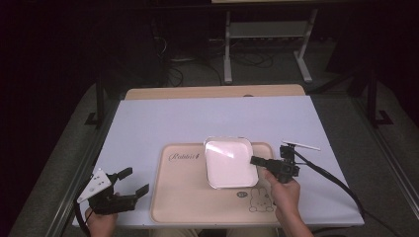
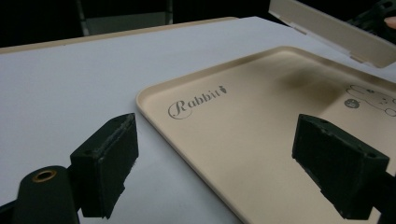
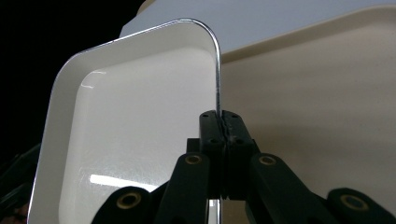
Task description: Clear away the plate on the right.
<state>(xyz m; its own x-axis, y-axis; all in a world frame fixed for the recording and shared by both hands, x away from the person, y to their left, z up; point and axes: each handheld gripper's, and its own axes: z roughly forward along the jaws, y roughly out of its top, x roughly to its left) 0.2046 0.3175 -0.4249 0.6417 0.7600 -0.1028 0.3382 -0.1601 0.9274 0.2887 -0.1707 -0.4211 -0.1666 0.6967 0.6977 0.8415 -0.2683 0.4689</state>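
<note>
Lower left of the high view: left gripper (image 1: pixel 129 185), jaws wide apart, empty. Right of centre: right gripper (image 1: pixel 257 160), jaws pinched tight on the rim of a white square dish (image 1: pixel 230 163), raised above the beige tray (image 1: pixel 183 197). Probably light, stiff, slippery; best held by the rim.

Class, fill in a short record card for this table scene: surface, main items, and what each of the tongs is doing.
Surface: table with a pale sheet
Tray: beige tray printed with "Rabbit" and a bunny drawing, lying flat on the sheet
Dish: white square dish with a metal rim, raised above the tray
Right tongs: shut on the dish's rim, held in the person's right hand
Left tongs: open, holding nothing, beside the tray's left edge
</note>
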